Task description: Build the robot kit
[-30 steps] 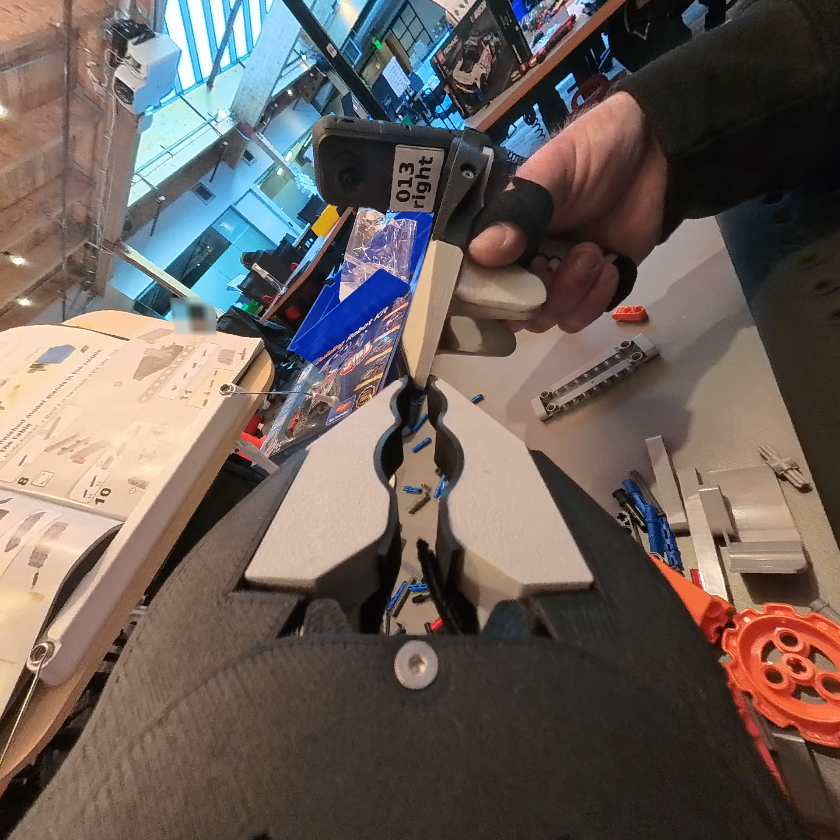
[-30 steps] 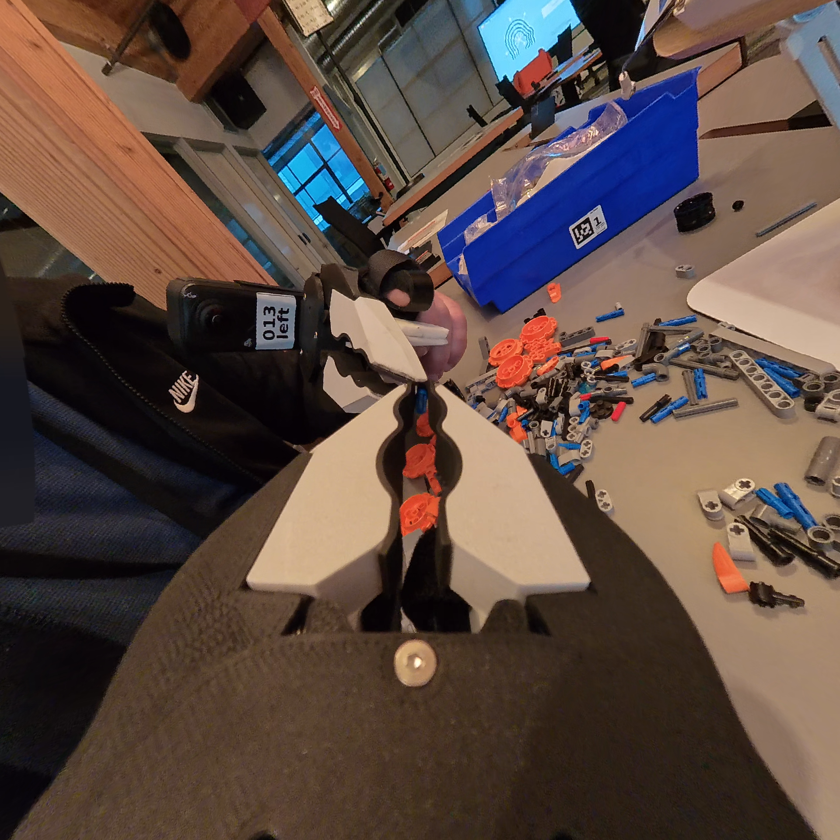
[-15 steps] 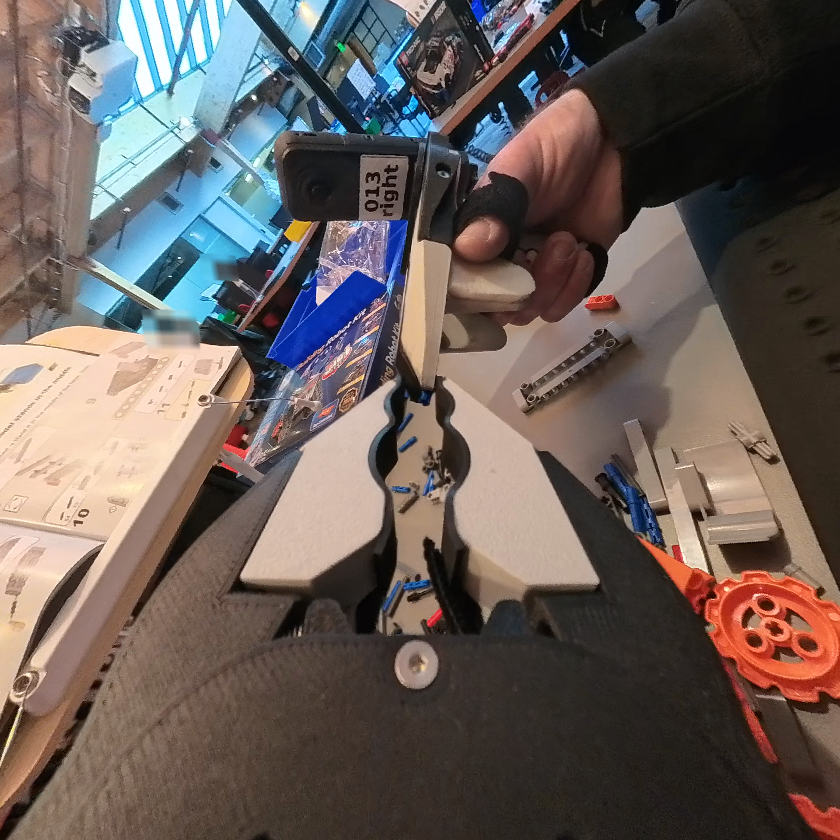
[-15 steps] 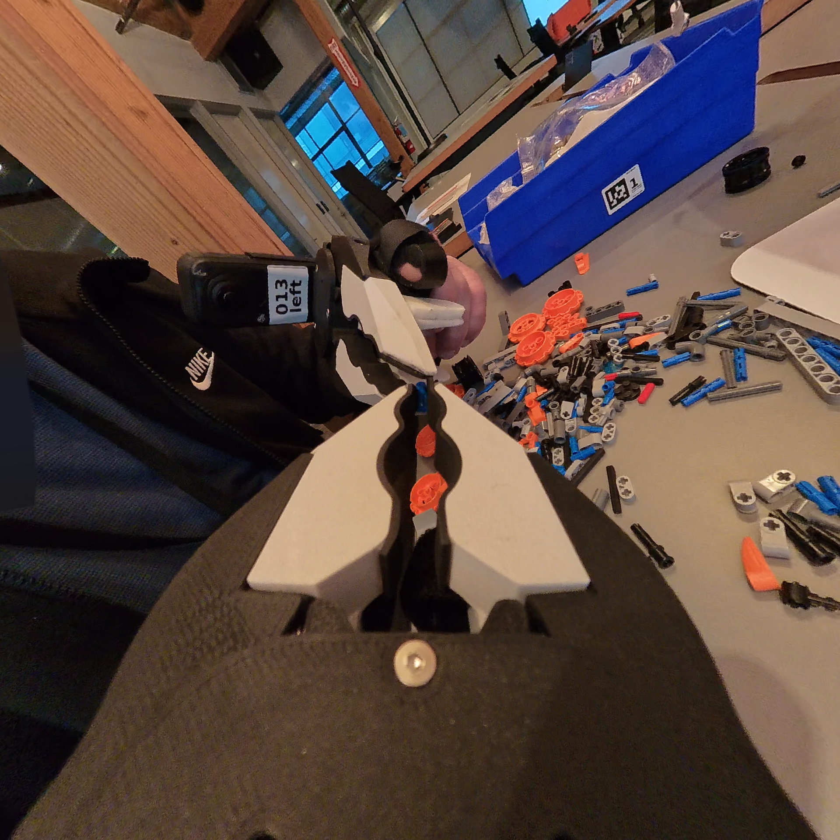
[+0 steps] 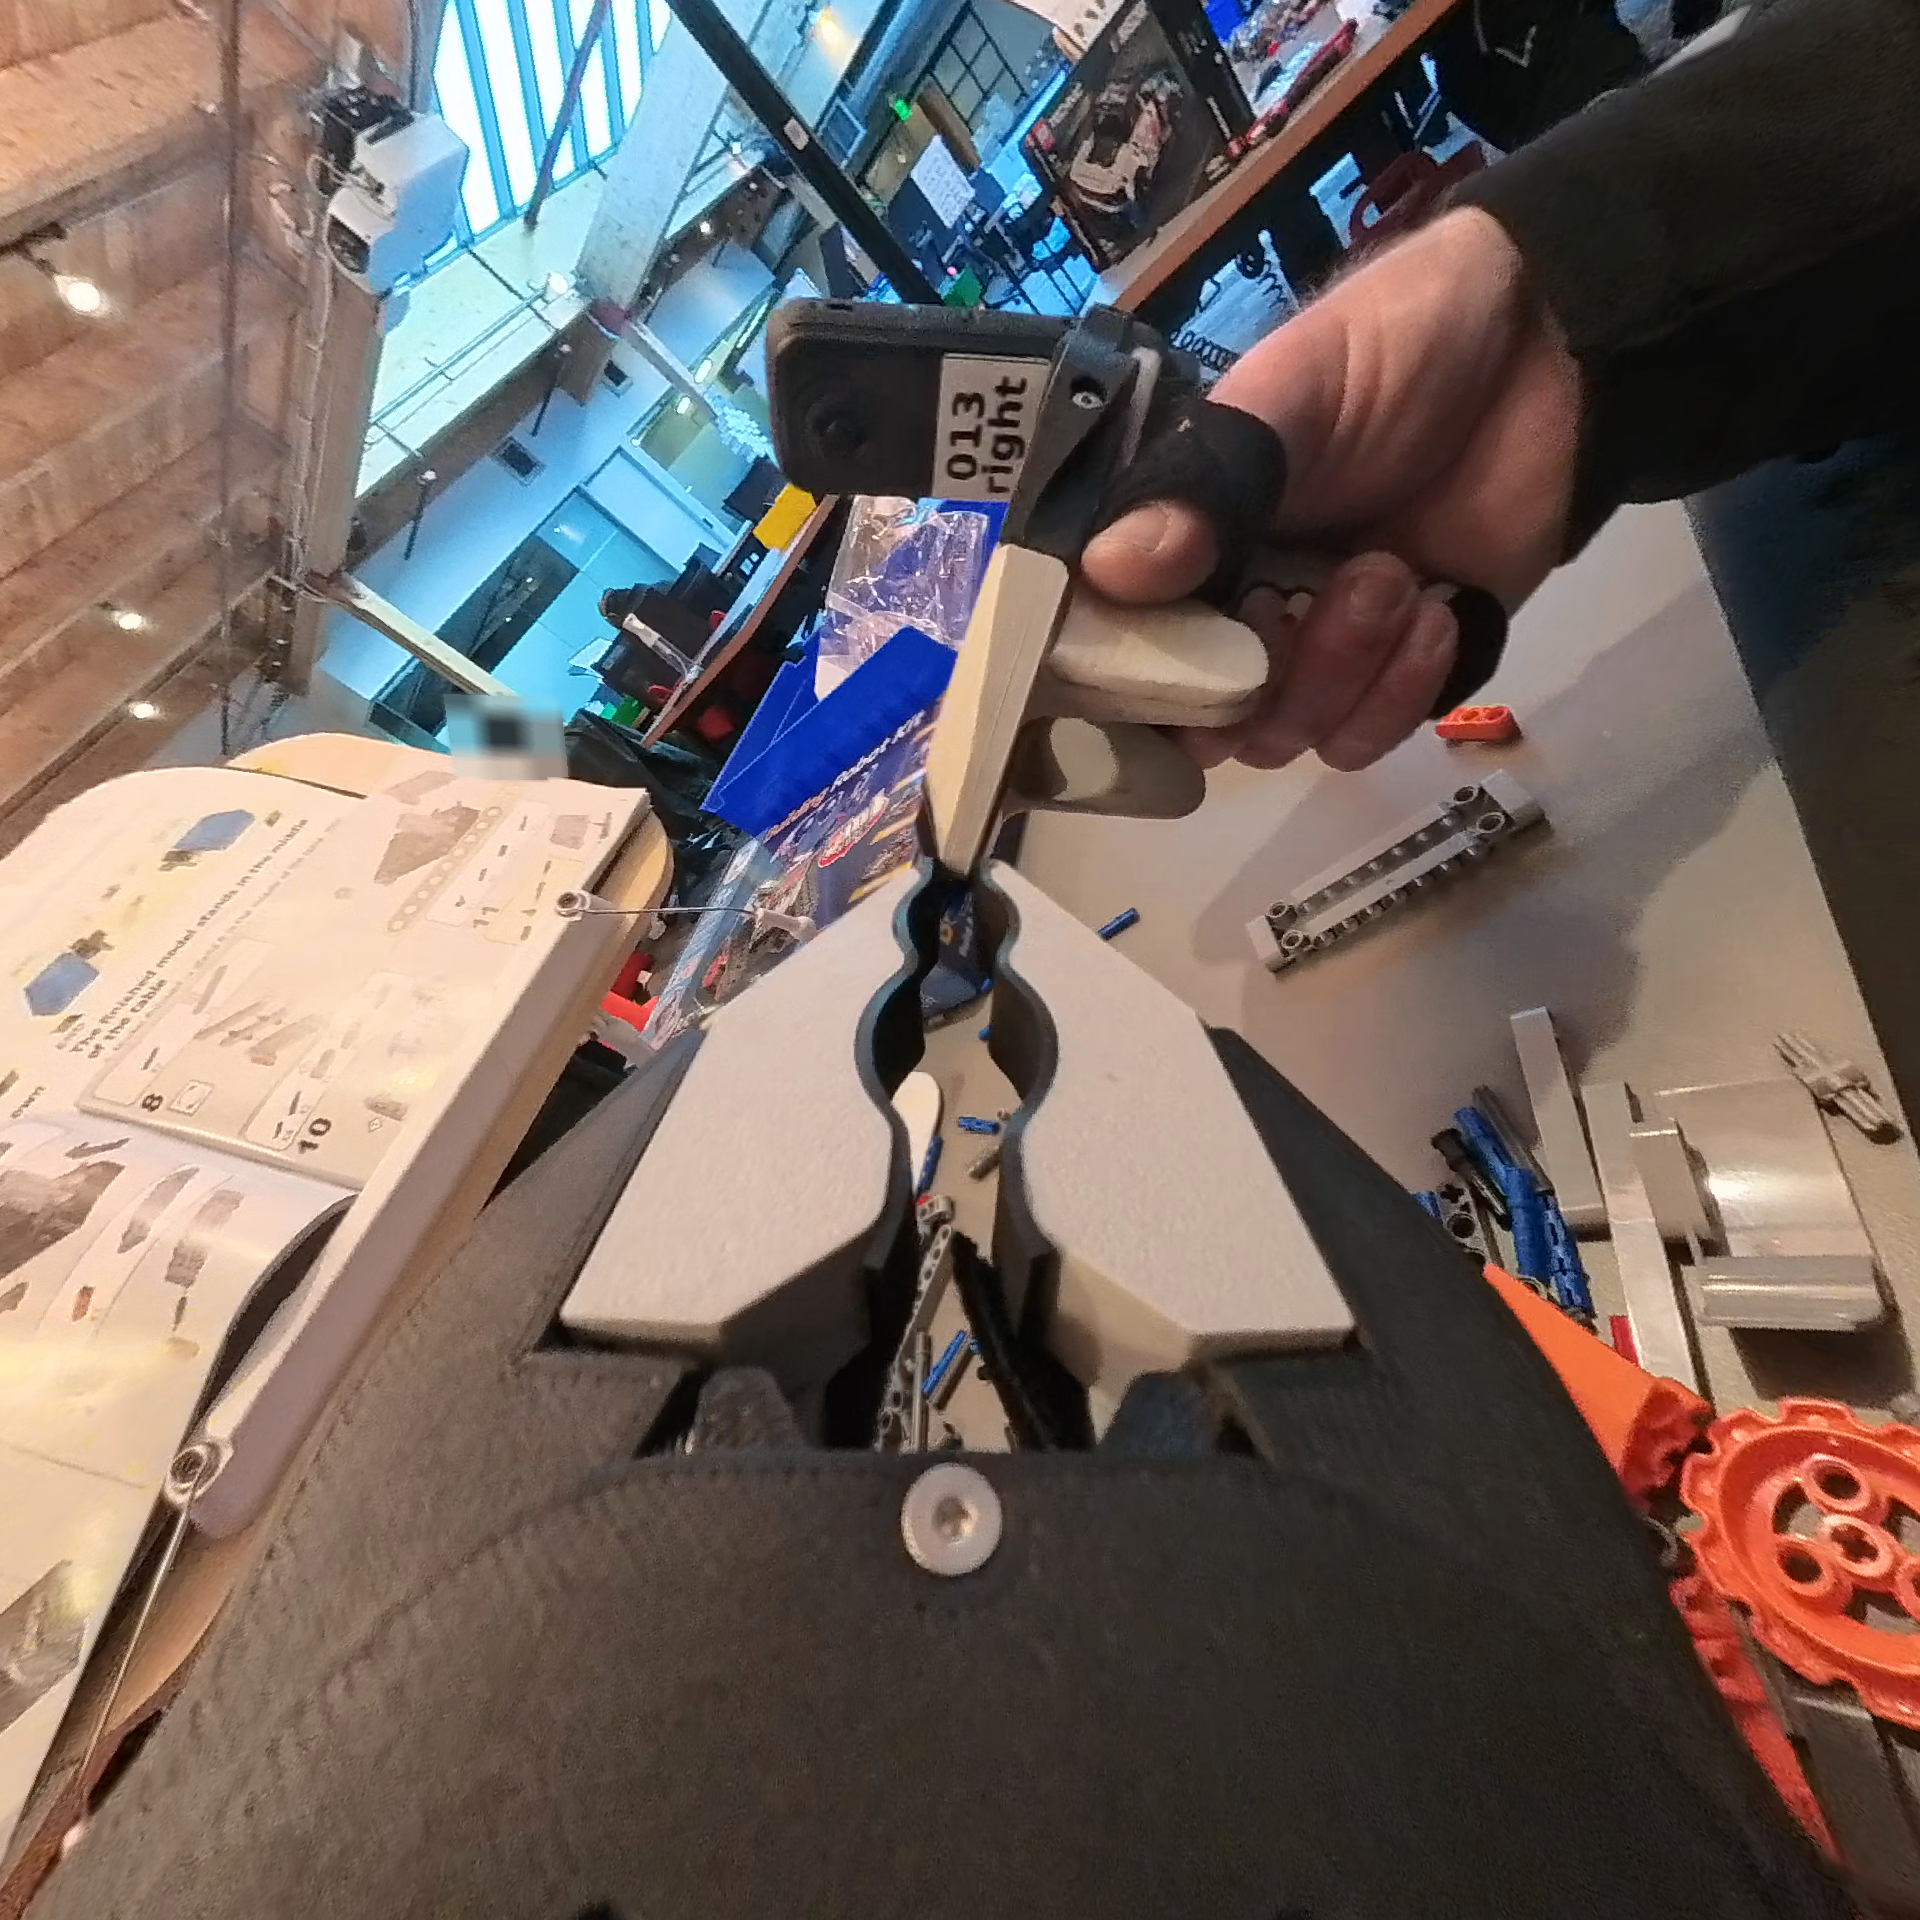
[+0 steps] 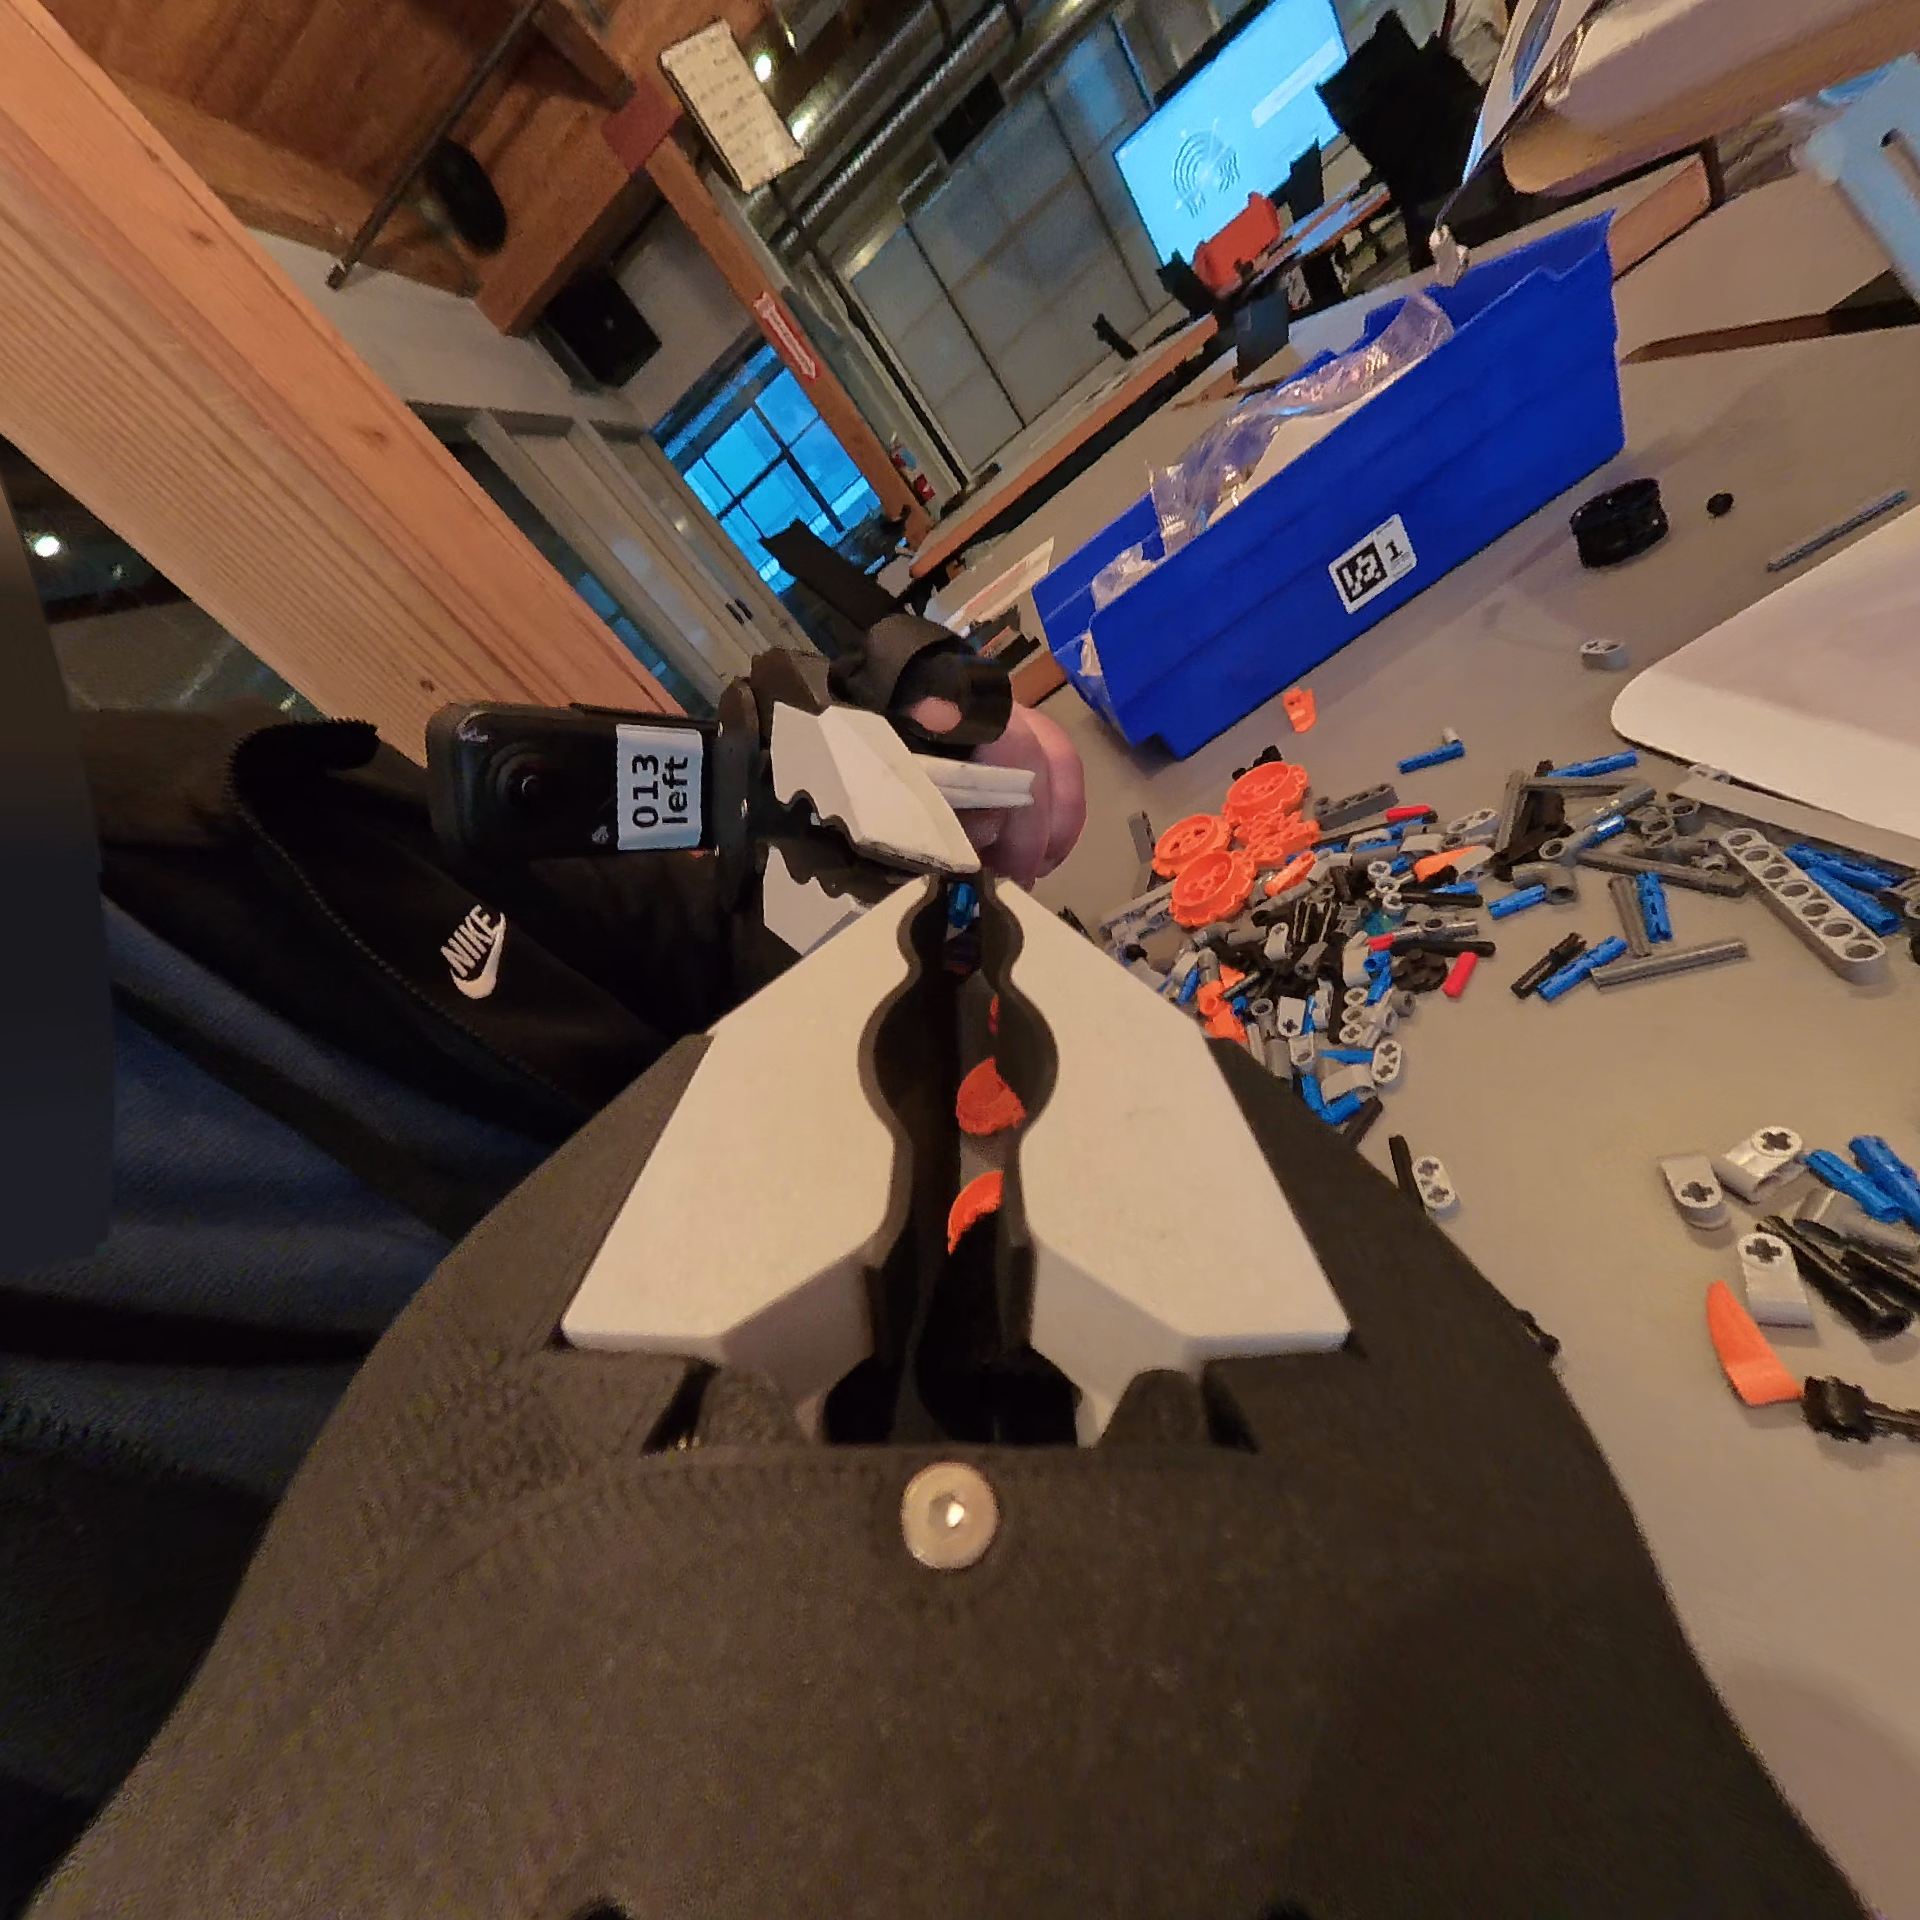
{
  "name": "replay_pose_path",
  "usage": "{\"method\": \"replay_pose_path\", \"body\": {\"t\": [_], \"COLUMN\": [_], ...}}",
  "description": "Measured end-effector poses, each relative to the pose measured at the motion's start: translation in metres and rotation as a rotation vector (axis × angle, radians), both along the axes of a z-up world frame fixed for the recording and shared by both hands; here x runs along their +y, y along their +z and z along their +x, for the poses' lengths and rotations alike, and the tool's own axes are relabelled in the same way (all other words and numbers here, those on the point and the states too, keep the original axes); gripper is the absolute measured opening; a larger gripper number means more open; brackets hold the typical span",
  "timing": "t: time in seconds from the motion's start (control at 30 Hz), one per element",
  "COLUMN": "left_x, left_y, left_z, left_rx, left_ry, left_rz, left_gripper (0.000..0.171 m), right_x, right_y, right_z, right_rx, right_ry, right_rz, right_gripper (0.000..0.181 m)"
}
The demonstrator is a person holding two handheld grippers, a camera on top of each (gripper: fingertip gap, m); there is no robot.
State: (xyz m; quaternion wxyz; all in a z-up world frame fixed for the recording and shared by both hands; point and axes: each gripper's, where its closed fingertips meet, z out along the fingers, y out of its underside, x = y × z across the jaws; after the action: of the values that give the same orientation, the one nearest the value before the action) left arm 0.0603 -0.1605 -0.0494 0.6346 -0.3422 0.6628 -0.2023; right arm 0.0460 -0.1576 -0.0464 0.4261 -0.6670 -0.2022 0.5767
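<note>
Both grippers are held tip to tip above the grey table (image 6: 1558, 1091). My right gripper (image 6: 962, 896) is shut on a small blue pin (image 6: 962, 906) that shows between its tips. My left gripper (image 5: 954, 883) is shut, with only a narrow slit between its fingers. It also shows in the right wrist view (image 6: 961, 857), its tip touching the pin's far end. The right gripper appears in the left wrist view (image 5: 961, 831), held by a hand (image 5: 1382, 499), its closed tip pressed into my left tips. The pin itself is hidden in the left wrist view.
A heap of small blue, grey, black and orange building parts (image 6: 1403, 935) lies on the table, with orange gear wheels (image 6: 1236, 831). A blue bin (image 6: 1351, 561) stands behind. An open instruction booklet (image 5: 260, 1039) is at left. A grey beam (image 5: 1403, 873) and an orange gear (image 5: 1829, 1548) lie at right. Only a small space, under 4 cm, lies between the two pairs of fingers. The grey beam (image 5: 1403, 873) is about 15 cm from both grippers' fingertips.
The two grippers stay tip to tip and have shifted slightly together. The left wrist view has tilted, so different table parts show through the finger gap.
</note>
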Motion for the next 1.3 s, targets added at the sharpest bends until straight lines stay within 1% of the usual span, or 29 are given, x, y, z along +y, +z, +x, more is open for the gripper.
{"method": "replay_pose_path", "body": {"t": [0.17,0.27,0.3,0.37,0.43,0.7,0.8,0.9,1.0,1.13,1.2,1.3], "left_x": [0.003,0.006,0.005,0.004,0.002,-0.004,-0.006,-0.009,-0.011,-0.010,-0.010,-0.012], "left_y": [0.007,0.013,0.014,0.011,0.009,0.009,0.007,0.007,0.009,0.011,0.001,-0.015], "left_z": [-0.002,-0.006,-0.006,-0.004,-0.003,-0.003,-0.003,-0.003,-0.004,-0.005,-0.002,0.006], "left_rx": [-0.031,-0.059,-0.065,-0.049,-0.040,-0.038,-0.028,-0.026,-0.028,-0.004,0.076,0.191], "left_ry": [0.015,0.011,0.006,0.006,0.006,-0.016,-0.037,-0.071,-0.104,-0.135,-0.148,-0.168], "left_rz": [-0.012,-0.034,-0.036,-0.020,-0.009,0.042,0.039,-0.005,-0.057,-0.121,-0.152,-0.130], "left_gripper": [0.002,0.002,0.002,0.002,0.002,0.002,0.002,0.003,0.006,0.014,0.019,0.025], "right_x": [0.003,0.007,0.006,0.004,0.001,-0.006,-0.007,-0.009,-0.008,-0.006,-0.007,-0.014], "right_y": [0.007,0.014,0.015,0.013,0.009,0.009,0.007,0.007,0.010,0.015,0.010,0.008], "right_z": [0.002,0.016,0.018,0.013,0.005,0.000,0.000,0.000,0.006,0.031,0.046,0.071], "right_rx": [0.047,0.089,0.091,0.064,0.041,0.061,0.027,0.007,-0.010,-0.044,-0.102,-0.133], "right_ry": [-0.029,-0.070,-0.070,-0.054,-0.027,0.026,0.027,0.026,-0.012,-0.131,-0.199,-0.299], "right_rz": [0.023,0.041,0.045,0.048,0.043,0.039,0.061,0.082,0.110,0.153,0.171,0.198], "right_gripper": [0.005,0.003,0.005,0.010,0.011,0.003,0.003,0.002,0.002,0.003,0.002,0.002]}}
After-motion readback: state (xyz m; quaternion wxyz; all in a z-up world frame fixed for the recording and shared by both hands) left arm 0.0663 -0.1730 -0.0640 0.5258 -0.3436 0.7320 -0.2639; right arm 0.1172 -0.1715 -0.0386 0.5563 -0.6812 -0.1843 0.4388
